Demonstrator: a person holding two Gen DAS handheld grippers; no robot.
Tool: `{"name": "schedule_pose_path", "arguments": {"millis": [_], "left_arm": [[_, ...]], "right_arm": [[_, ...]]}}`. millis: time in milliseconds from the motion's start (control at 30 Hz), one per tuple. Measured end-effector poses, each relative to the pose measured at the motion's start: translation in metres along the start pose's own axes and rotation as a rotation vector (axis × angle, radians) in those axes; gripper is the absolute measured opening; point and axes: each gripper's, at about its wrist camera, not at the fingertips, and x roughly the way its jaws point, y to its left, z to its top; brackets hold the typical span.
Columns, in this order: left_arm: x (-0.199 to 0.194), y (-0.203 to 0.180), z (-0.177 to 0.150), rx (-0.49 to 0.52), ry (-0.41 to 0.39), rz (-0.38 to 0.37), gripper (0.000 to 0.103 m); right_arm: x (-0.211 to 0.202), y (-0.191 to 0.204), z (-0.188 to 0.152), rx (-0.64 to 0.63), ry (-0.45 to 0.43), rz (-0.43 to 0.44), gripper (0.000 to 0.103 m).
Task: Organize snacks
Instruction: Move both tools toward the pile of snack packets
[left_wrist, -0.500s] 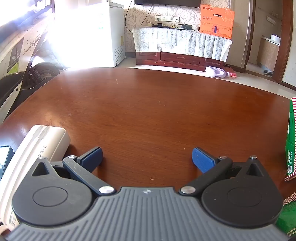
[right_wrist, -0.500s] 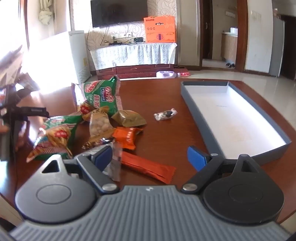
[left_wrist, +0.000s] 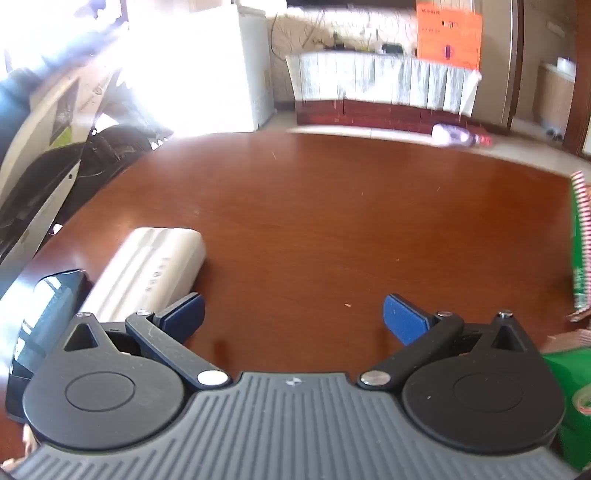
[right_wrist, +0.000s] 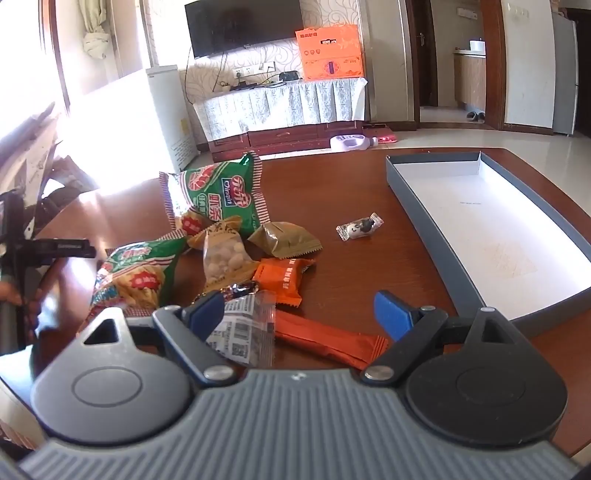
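Glossy reddish-brown wooden table (right_wrist: 354, 266) is seen in a tiled living room; crinkled snack packets (right_wrist: 221, 236) piled near its left edge. Both grippers' (left_wrist: 291, 317) (right_wrist: 299, 314) jaws spread, empty.

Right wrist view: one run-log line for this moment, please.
right tool: open, over orange stick pack | left tool: open, empty | box: empty

Ahead-left of the right gripper (right_wrist: 299, 314) lie green, red-striped-edge snack bags (right_wrist: 218, 192), an orange packet (right_wrist: 282, 280) just ahead, a grey-walled white-floored box (right_wrist: 436, 236) ahead-right.
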Motion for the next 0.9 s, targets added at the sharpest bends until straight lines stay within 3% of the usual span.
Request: {"name": "schedule_pose_path", "arguments": {"millis": [233, 467, 667, 900], "left_arm": [[-0.093, -0.014, -0.004, -0.016, -0.111, -0.007, 0.103], [-0.185, -0.072, 0.000, 0.032, -0.185, -0.088, 0.103], [-0.220, -0.105, -0.029, 0.022, -0.213, -0.168, 0.103], [-0.229, -0.153, -0.082, 0.202, -0.163, -0.311, 0.103]], "right_arm": [[-0.005, -0.008, -0.002, 0.027, -0.038, 0.007, 0.090], [-0.017, -0.022, -0.004, 0.041, -0.072, 0.003, 0.090], [-0.030, -0.040, -0.004, 0.054, -0.100, -0.002, 0.090], [-0.041, -0.068, -0.004, 0.099, -0.115, -0.013, 0.090]]}}
